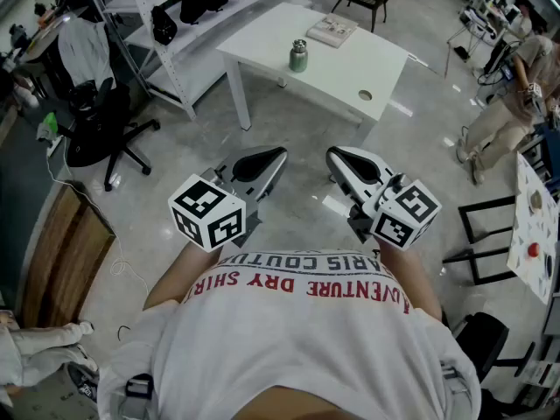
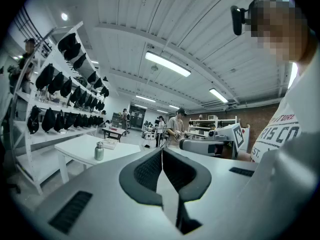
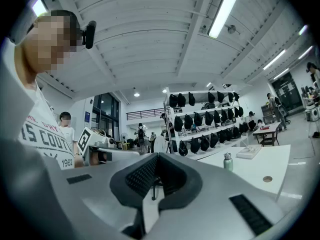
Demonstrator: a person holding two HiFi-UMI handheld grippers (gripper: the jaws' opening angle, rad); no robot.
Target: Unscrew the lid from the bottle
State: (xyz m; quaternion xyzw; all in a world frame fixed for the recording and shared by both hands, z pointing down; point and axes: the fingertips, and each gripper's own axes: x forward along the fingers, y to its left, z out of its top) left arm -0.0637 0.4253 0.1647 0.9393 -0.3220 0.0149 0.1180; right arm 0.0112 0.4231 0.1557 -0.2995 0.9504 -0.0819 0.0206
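Though far, white tbl (image 1: 350, 64) w/ bottle (image 1: 298, 57)

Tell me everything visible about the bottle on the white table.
The bottle is small and cylindrical, pale green with a metallic look. Its silvery lid is still on. It stands upright on the white table, well inside the edges, and a booklet lies beyond it without touching it. Only the tabletop touches the bottle.
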